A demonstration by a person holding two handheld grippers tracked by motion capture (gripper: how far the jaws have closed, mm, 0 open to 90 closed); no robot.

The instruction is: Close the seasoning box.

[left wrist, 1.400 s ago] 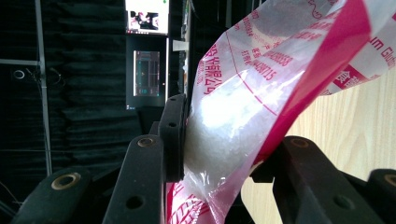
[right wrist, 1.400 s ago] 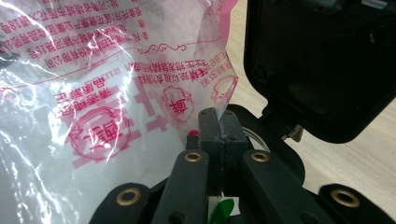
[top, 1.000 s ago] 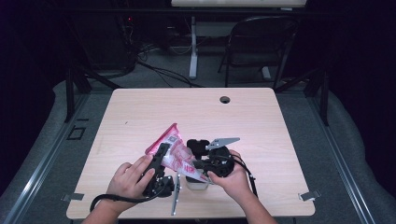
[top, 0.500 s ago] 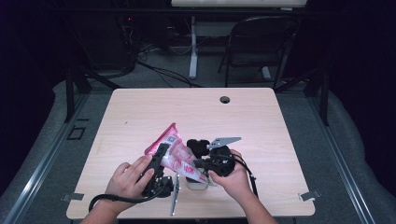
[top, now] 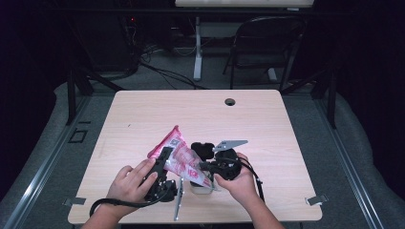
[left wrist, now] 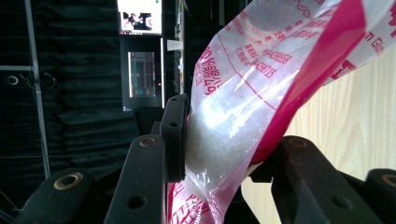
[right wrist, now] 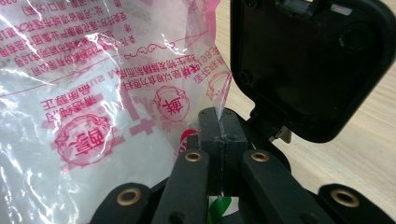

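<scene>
Right now my left gripper (top: pixel 165 160) has its jaws clamped on the fat, grain-filled body of the plastic bag (top: pixel 179 157); in the left gripper view the pads press into the white contents from both sides, with the bag (left wrist: pixel 261 93) bulging up between them. My right gripper (top: pixel 210 167) is pinched tight on a thin corner of the same bag, and in the right gripper view its jaws meet flat, with a sliver of clear film (right wrist: pixel 223 100) sticking up out of them. So the bag hangs between my two hands, lifted off the table (top: pixel 267 124) near its front edge, one end tilted up toward the far left.

I judge this to be the opening step: one gripper braces the bag, the other has the corner ready to tear or pull apart. The next move asks for a firm, steady pull with the right while the left holds fast, and for the torn mouth to end up over the small white cup (top: pixel 200 187) that seems to stand on the table just below the bag, though I can barely make it out.

Close beside my right jaws looms the black housing (right wrist: pixel 308 65) of the other gripper, so there is little room. A slipping corner or a sudden rip could scatter the grains. The cable hole (top: pixel 230 101) lies well apart.
</scene>
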